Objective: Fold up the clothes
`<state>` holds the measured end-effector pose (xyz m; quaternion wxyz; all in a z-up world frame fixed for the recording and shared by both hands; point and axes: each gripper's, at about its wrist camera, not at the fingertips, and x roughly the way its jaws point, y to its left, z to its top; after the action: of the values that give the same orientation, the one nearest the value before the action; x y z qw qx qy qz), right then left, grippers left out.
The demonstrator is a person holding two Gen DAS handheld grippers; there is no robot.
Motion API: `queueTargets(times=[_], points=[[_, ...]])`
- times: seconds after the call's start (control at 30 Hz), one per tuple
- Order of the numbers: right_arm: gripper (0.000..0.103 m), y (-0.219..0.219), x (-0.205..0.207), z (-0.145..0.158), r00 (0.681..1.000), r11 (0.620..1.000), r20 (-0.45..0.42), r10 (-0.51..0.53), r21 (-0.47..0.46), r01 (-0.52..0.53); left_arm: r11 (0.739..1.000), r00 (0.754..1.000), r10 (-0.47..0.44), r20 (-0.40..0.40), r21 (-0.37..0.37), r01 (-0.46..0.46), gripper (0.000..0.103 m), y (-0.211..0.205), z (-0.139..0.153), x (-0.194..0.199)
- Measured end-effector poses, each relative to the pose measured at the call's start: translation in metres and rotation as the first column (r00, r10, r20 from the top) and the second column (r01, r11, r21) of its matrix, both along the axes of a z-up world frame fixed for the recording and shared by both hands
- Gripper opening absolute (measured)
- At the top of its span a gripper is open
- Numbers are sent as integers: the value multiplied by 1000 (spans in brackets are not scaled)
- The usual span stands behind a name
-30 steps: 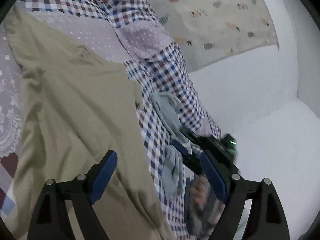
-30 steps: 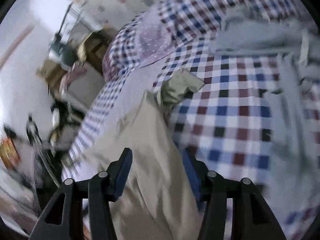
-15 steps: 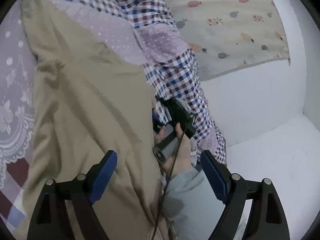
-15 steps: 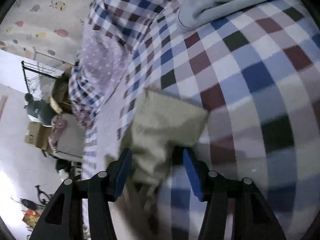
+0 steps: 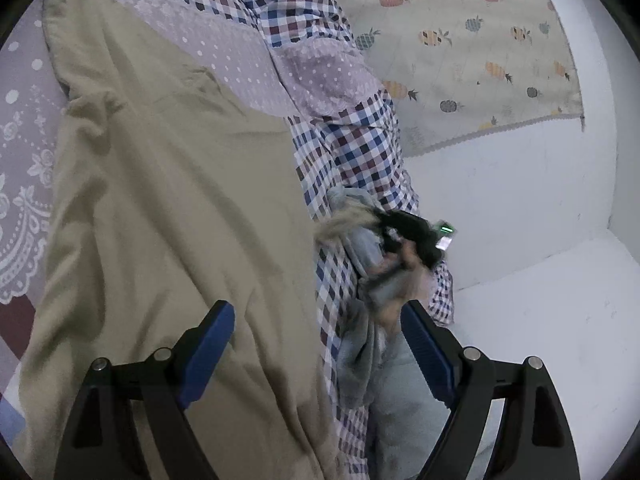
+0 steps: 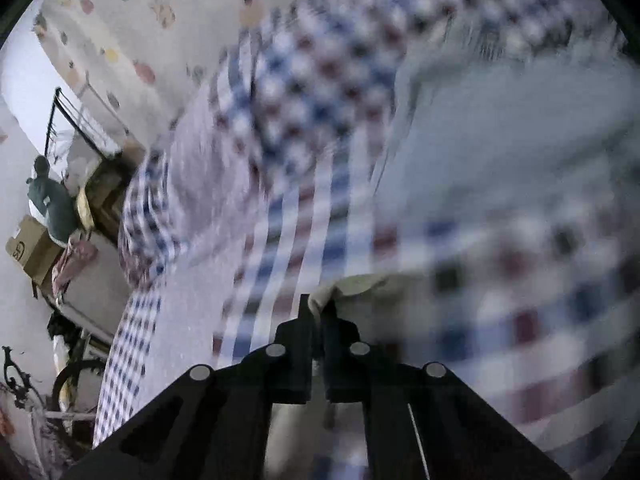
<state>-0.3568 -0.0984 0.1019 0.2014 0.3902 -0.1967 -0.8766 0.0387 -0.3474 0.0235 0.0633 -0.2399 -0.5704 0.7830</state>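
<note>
In the left wrist view the left gripper [image 5: 316,354] stands wide apart, its blue pads [image 5: 208,354] hovering over the khaki garment [image 5: 168,208] with nothing between them. The garment lies spread over the near and middle part of the bed, running from the bottom edge of the view up toward the top left, wrinkled along its left side. To its right the checked bedspread [image 5: 352,148] shows in a strip, with a lilac dotted panel [image 5: 240,64] beyond the garment. A grey-blue cloth [image 5: 360,352] lies on the bedspread at the bed's right edge. Just past it, blurred, a hand [image 5: 404,276] carries the right gripper [image 5: 384,220], whose tip meets a blurred khaki corner of the garment.

In the right wrist view, heavily blurred, the right gripper [image 6: 318,308] is pinched tight on a fold of the garment [image 6: 360,286]; its jaws have just been closing, with that khaki cloth caught between them. Around it the checked bedspread [image 6: 304,80] streaks away, and the grey-blue cloth [image 6: 500,140] lies farther off to the right.

Farther still, the left wrist view shows a white floor [image 5: 540,320] and a pineapple-print mat [image 5: 460,48]. In the right wrist view, far left, stand a cardboard box [image 6: 30,250] and a black metal frame [image 6: 68,116].
</note>
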Motion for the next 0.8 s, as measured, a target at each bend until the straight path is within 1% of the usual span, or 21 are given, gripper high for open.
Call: queueTargets(times=[0.13, 0.23, 0.33, 0.4, 0.53, 0.67, 0.8], points=[[1, 60, -12, 67, 989, 994, -120, -85, 56, 92, 1000, 1000, 4, 6, -8, -4, 88, 2, -1, -3], [1, 111, -19, 110, 972, 981, -169, -163, 80, 179, 1000, 1000, 3, 17, -18, -3, 88, 5, -4, -6], [1, 160, -17, 149, 952, 967, -225, -208, 96, 234, 999, 999, -3, 32, -34, 4, 88, 9, -7, -10], [1, 188, -11, 173, 935, 956, -271, -229, 116, 268, 999, 999, -7, 45, -51, 9, 88, 13, -10, -12], [1, 252, 0, 219, 890, 925, -328, -315, 105, 366, 993, 998, -22, 67, -113, 29, 88, 24, -9, -16], [1, 317, 10, 258, 844, 881, -362, -395, 110, 460, 987, 997, -36, 73, -154, 47, 88, 30, -8, -19], [1, 379, 23, 289, 807, 839, -401, -434, 147, 524, 979, 996, -44, 82, -195, 59, 88, 37, -7, -22]])
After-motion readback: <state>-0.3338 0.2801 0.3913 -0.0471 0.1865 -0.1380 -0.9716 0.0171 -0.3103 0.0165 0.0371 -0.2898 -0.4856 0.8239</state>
